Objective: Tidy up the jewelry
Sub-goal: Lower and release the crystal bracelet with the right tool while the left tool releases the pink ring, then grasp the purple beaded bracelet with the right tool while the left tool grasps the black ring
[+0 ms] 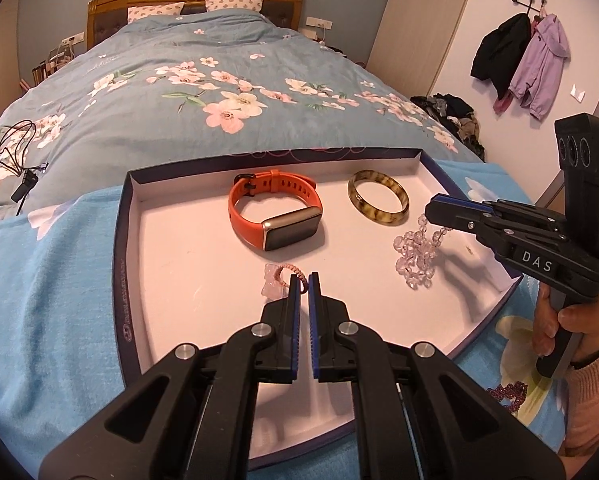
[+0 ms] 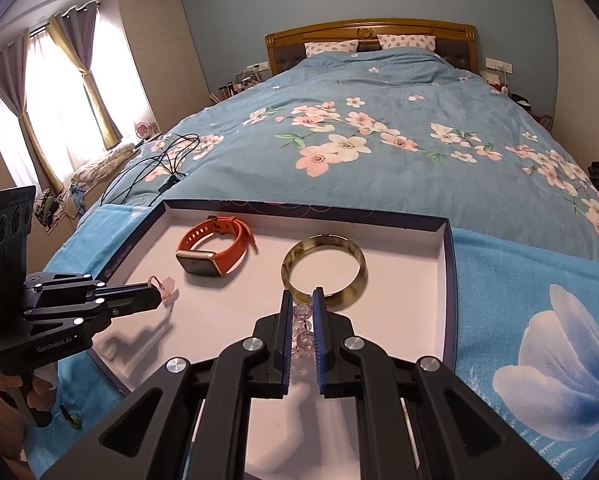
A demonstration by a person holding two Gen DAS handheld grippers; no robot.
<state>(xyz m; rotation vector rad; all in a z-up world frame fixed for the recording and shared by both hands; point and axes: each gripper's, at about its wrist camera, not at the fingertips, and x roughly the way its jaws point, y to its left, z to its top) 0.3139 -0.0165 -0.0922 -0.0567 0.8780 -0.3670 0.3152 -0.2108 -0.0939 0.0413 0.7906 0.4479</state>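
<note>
- Left wrist view: the pink cord bracelet (image 1: 280, 278) with its pale charm lies in the box lid (image 1: 128, 280), pinched at its cord by the left tool (image 1: 304, 280), jaws clamped together on it.
- The clear bead bracelet (image 1: 415, 254) hangs in a bunch from the right tool (image 1: 433, 210), closed on its strand, beads trailing down to the lid floor.
- The orange watch (image 1: 275, 210) stands on its edge mid-lid, face toward the camera, long axis running left-right.
- The tortoiseshell bangle (image 1: 378, 197) lies flat just beside the beads.
- The lid rests on the bed (image 1: 219, 80).
</note>
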